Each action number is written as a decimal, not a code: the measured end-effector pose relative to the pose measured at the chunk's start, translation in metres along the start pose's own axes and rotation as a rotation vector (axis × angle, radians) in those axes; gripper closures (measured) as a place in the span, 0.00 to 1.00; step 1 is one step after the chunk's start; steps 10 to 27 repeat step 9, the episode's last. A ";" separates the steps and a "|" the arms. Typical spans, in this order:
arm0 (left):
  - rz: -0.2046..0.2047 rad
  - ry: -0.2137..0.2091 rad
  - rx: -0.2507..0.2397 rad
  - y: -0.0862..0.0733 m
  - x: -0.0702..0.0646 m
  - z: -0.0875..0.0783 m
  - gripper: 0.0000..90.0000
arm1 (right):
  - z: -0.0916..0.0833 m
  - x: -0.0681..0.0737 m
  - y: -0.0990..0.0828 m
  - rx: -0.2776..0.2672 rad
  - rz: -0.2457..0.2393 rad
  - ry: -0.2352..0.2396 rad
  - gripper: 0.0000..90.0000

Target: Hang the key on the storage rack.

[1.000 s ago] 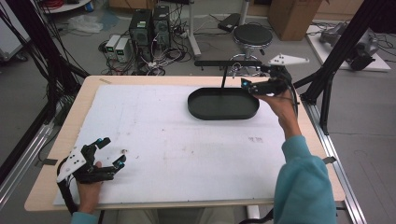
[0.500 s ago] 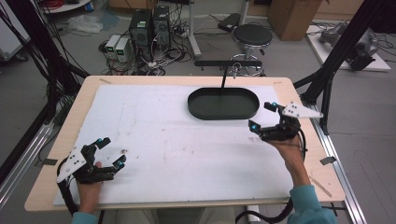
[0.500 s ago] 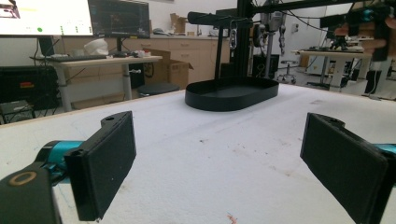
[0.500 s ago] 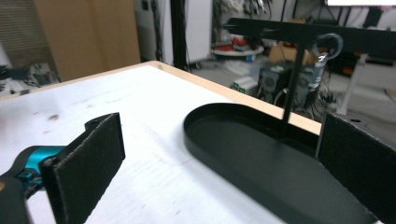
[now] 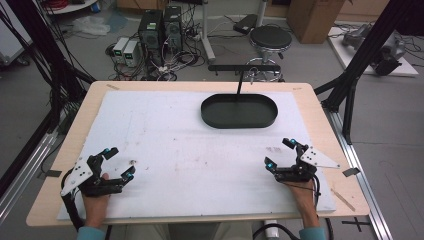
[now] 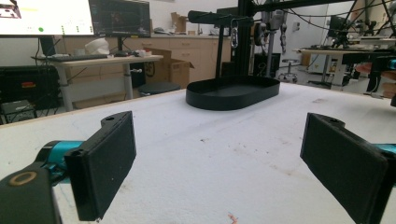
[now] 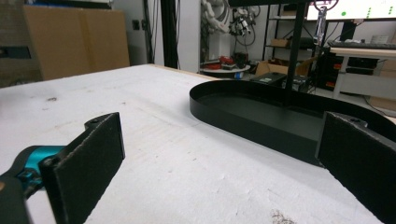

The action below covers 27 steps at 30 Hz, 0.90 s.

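Counting things: two hand-held grippers, one black oval metal tray (image 5: 239,111), one white foam board (image 5: 165,135) on a wooden table (image 5: 310,100).
Left gripper (image 5: 118,162): jaws wide apart, holding nothing, low over the near left of the board.
Right gripper (image 5: 280,153): jaws wide apart, holding nothing, near right.
Tray: far middle of the board, well apart from both.
Around: a black post (image 5: 240,82) stands just behind the tray.

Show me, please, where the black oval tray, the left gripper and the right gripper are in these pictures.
black oval tray (image 5: 239,123): high view, on its near rim wall.
left gripper (image 5: 116,162): high view, midway between its open fingertips.
right gripper (image 5: 278,153): high view, midway between its open fingertips.
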<state>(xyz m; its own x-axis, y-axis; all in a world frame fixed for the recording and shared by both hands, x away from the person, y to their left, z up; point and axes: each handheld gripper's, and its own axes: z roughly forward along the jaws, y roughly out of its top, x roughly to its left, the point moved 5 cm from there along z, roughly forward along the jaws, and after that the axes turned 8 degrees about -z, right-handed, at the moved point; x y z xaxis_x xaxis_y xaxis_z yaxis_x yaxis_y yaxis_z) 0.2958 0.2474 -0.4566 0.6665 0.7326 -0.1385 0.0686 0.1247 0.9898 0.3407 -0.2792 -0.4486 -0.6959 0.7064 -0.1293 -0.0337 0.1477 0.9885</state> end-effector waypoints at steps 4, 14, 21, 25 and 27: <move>-0.002 0.003 -0.002 0.000 0.000 0.000 0.12 | 0.001 0.002 -0.010 -0.015 0.021 -0.002 0.01; 0.003 0.005 -0.001 0.000 0.000 0.000 0.12 | 0.000 0.000 -0.010 -0.020 0.036 0.002 0.01; 0.003 0.005 -0.001 0.000 0.000 0.000 0.12 | 0.000 0.000 -0.010 -0.020 0.036 0.002 0.01; 0.003 0.005 -0.001 0.000 0.000 0.000 0.12 | 0.000 0.000 -0.010 -0.020 0.036 0.002 0.01; 0.003 0.005 -0.001 0.000 0.000 0.000 0.12 | 0.000 0.000 -0.010 -0.020 0.036 0.002 0.01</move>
